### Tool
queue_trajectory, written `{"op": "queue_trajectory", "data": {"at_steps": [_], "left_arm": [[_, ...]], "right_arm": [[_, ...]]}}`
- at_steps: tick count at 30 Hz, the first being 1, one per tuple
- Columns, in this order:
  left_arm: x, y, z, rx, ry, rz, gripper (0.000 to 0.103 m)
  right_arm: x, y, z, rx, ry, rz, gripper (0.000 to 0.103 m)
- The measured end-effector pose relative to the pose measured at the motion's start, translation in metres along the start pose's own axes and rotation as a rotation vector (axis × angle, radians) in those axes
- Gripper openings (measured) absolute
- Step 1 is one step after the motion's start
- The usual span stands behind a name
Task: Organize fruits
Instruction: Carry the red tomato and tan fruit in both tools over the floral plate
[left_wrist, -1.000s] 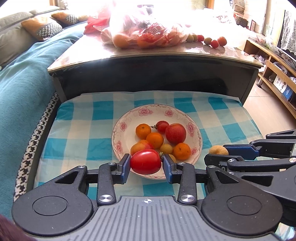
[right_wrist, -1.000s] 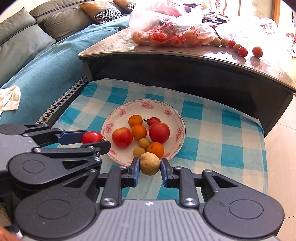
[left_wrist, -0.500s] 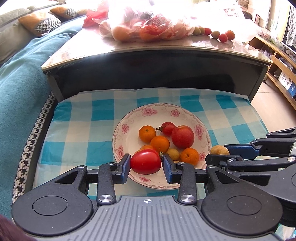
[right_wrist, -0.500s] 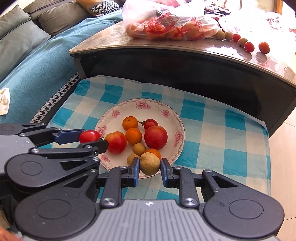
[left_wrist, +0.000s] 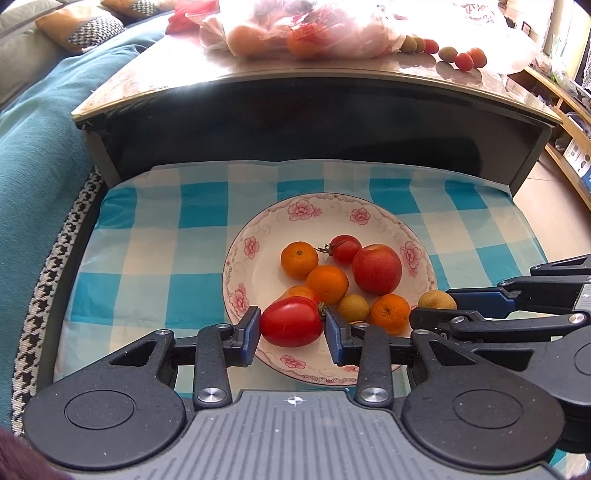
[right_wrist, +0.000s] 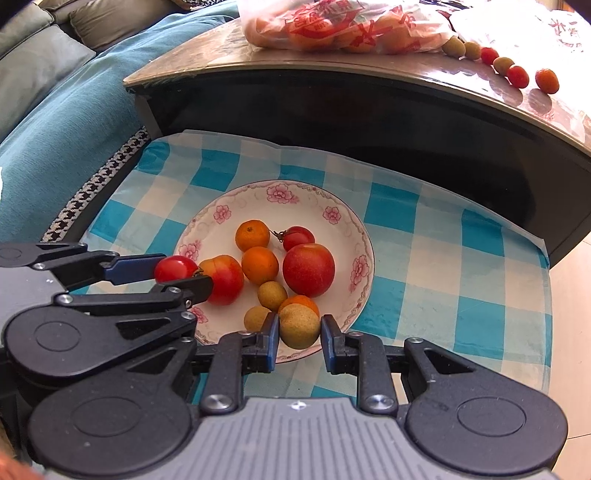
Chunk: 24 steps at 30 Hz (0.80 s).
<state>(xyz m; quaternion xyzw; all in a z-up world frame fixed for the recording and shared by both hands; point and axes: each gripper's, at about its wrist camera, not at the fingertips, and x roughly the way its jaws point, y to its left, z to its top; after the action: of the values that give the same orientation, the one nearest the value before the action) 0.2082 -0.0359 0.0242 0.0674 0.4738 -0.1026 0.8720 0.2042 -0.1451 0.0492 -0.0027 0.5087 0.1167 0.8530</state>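
Observation:
A white flowered plate (left_wrist: 258, 236) (right_wrist: 207, 229) lies on a blue checked cloth and holds several oranges, small tomatoes, a red apple (left_wrist: 376, 268) (right_wrist: 308, 269) and small brown-green fruits. My left gripper (left_wrist: 291, 326) (right_wrist: 177, 271) is shut on a red tomato (left_wrist: 291, 322) (right_wrist: 175, 268) over the plate's near left rim. Beside it, my right gripper (right_wrist: 298, 332) (left_wrist: 437, 306) is shut on a round tan fruit (right_wrist: 298, 325) (left_wrist: 436, 300) above the near right rim.
A dark table with a glossy top (left_wrist: 147, 77) (right_wrist: 207, 59) rises behind the cloth; bags of fruit (left_wrist: 306, 29) (right_wrist: 343, 26) and loose small fruits (right_wrist: 517, 75) lie on it. A teal-covered sofa (left_wrist: 37, 129) runs along the left. Shelves (left_wrist: 569, 122) stand at the right.
Both grippers have moved forward and down with their fruits, so the plate now looks larger and closer. Their grips are unchanged.

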Motion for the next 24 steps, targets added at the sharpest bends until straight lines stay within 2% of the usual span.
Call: {"op": "queue_trajectory", "data": {"at_steps": [24], "left_arm": [[0.016, 0.005, 0.007, -0.021, 0.041, -0.007, 0.044]], "right_arm": [[0.016, -0.004, 0.011, -0.004, 0.035, 0.003, 0.027]]}}
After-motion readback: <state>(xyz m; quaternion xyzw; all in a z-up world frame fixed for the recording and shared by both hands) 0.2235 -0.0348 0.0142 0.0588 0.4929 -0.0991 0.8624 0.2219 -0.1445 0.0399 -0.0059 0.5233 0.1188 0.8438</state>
